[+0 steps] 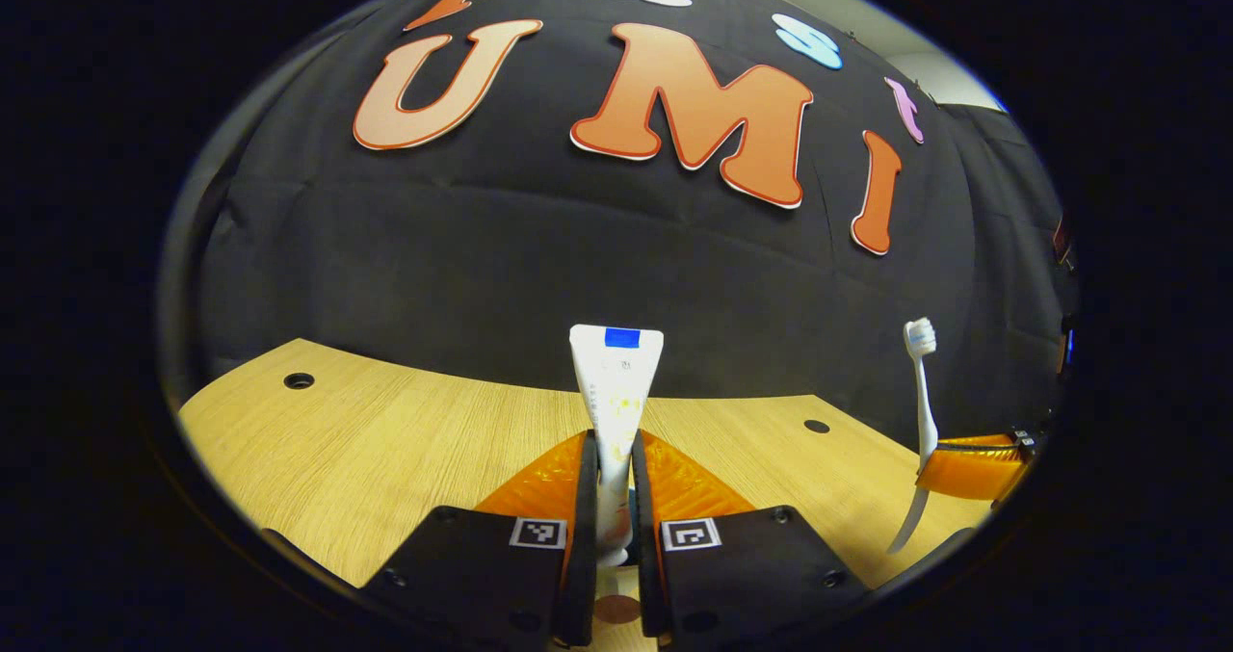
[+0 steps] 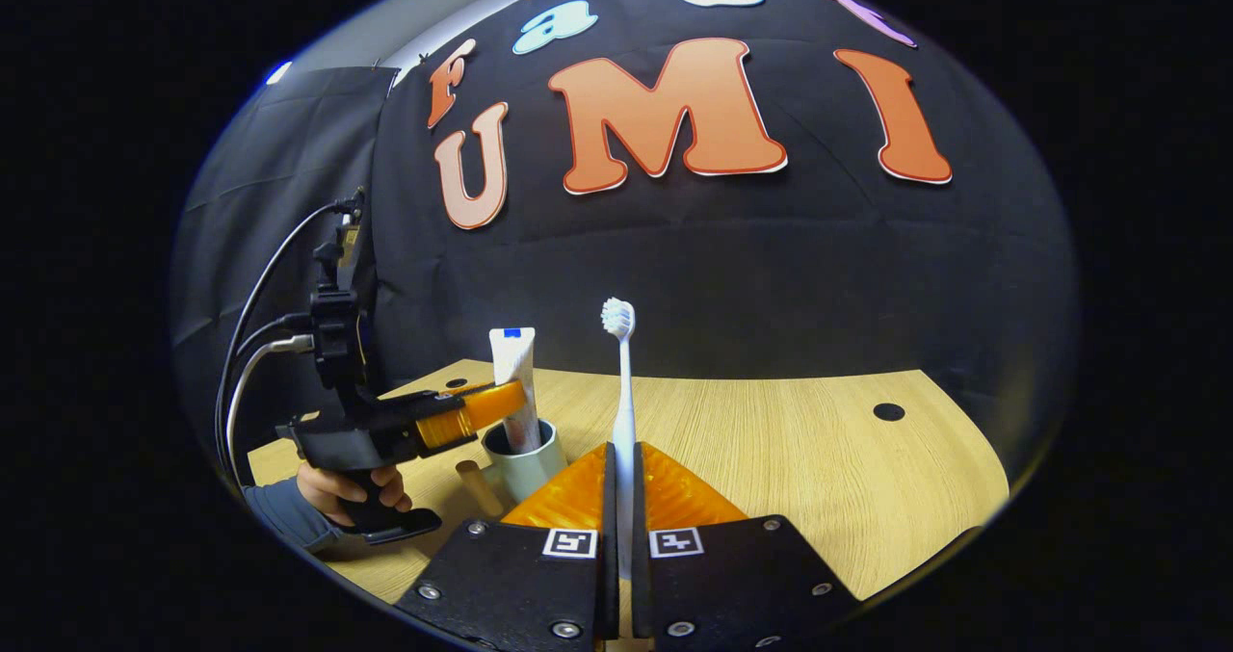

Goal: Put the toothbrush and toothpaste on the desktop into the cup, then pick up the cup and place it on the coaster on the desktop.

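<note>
Both hand-held grippers are pinching their items upright above the wooden bench.

In the left gripper view, the left hand-held gripper is clamping the toothpaste between its two fingers, the tube standing upright with its flat crimped end on top; in the right gripper view, that tube's lower end is sitting inside the cup, which is standing on the bench; a hand is gripping the handle of that tool, and a small wooden peg is standing just beside the cup; the right hand-held gripper is squeezing the toothbrush by its handle, bristles pointing up, held off to the right of the cup and apart from it.
</note>
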{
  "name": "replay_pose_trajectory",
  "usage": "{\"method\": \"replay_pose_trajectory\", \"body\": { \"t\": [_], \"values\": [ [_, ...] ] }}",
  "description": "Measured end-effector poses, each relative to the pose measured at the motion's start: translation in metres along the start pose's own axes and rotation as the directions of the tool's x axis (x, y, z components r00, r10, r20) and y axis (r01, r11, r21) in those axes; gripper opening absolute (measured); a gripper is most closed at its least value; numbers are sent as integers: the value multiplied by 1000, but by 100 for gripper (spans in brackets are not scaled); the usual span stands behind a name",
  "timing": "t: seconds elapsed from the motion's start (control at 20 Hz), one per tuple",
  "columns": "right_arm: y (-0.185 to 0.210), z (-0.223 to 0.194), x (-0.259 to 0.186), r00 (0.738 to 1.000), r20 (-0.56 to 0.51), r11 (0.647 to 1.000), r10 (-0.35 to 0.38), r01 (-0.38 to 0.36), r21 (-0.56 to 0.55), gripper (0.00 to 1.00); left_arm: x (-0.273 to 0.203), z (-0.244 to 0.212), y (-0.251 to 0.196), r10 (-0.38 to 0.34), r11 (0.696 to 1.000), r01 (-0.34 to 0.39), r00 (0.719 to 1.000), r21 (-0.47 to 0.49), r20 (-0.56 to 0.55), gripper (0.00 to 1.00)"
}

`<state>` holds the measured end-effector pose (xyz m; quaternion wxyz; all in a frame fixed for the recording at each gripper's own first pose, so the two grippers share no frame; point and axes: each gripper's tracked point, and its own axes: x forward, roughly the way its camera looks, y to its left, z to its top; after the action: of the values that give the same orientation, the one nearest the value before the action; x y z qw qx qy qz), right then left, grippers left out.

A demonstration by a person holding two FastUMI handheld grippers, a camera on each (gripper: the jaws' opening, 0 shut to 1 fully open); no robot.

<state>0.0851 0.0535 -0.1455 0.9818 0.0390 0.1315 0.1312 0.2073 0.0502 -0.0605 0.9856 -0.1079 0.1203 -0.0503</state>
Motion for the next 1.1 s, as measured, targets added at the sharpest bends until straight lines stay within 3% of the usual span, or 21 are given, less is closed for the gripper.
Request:
{"method": "replay_pose_trajectory", "body": {
  "t": [0.3, 0.4, 0.45, 0.5, 0.55, 0.6, 0.65, 0.85, 1.1],
  "values": [
    [11, 5, 11, 999, 35, 999, 24, -25, 43, 5, -11, -18, 0, -16, 1000, 15, 998, -19, -61, 28],
    [17, 11, 15, 997, 60, 996, 41, -45, 73, 6, -18, -12, 1, -19, 1000, 19, 999, -16, -45, 39],
    [20, 13, 19, 996, 73, 995, 50, -56, 87, 6, -21, -9, 4, -15, 1000, 14, 999, -14, -39, 52],
    [24, 17, 20, 994, 89, 993, 59, -68, 100, 6, -25, -8, 4, -16, 1000, 15, 999, -14, -35, 50],
    [27, 21, 23, 992, 105, 991, 66, -78, 110, 6, -29, -6, 5, -14, 1000, 13, 999, -13, -33, 60],
    [30, 25, 24, 989, 126, 989, 75, -90, 116, 5, -33, -5, 7, -11, 1000, 11, 999, -10, -31, 62],
    [32, 30, 24, 985, 150, 988, 82, -100, 120, 5, -37, -3, 10, 0, 1000, 0, 1000, -5, -27, 73],
    [42, 50, 29, 964, 238, 976, 118, -157, 153, 6, -56, 1, 15, 24, 999, -23, 1000, 48, -16, 92],
    [48, 65, 44, 942, 306, 956, 136, -206, 211, 6, -78, 4, 26, 54, 997, -54, 999, 63, 1, 94]
  ]
}}
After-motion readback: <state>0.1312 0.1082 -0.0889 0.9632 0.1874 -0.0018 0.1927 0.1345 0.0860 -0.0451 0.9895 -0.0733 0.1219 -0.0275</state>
